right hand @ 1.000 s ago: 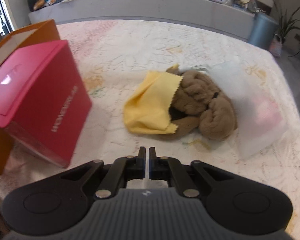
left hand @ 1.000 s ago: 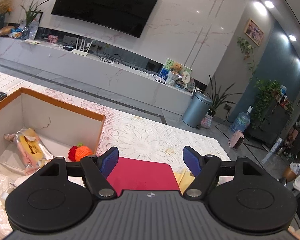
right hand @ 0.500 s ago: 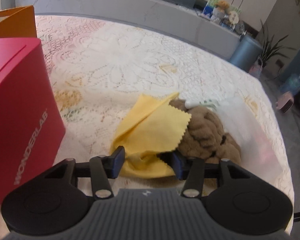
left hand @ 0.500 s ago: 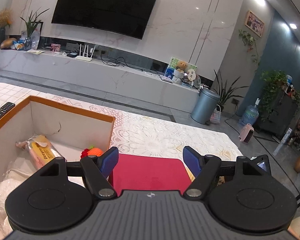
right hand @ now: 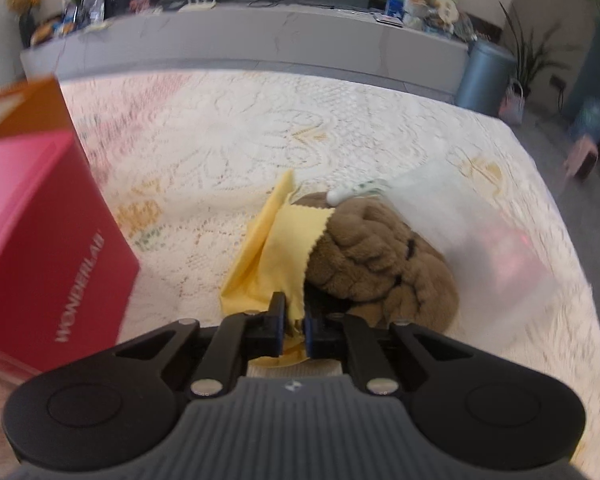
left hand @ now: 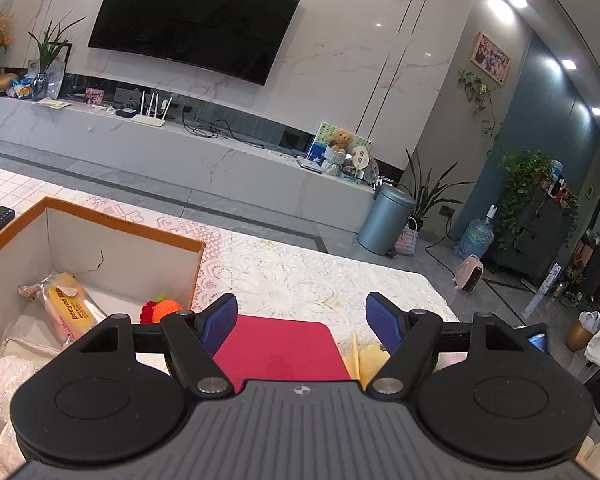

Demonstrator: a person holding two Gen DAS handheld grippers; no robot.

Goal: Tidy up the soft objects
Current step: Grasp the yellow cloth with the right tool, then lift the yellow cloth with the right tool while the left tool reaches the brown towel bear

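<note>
Right wrist view: right tongs (right hand: 293, 330) pinched near edge of yellow cloth (right hand: 276, 254), which lay on tabletop (right hand: 228, 152) draped against brown plush toy (right hand: 384, 258), probably for lifting toward box. Left tongs (left hand: 300, 322) hung wide apart, empty, above red box (left hand: 280, 350) beside open cardboard box (left hand: 100, 240).

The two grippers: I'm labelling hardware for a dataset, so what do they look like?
Both match. The left gripper and right gripper have a grey ribbed body with a small round emblem, two black disc-shaped housings, black linkage arms with silver pivot pins, and blue textured finger pads. No cables or sleeves are visible.
</note>
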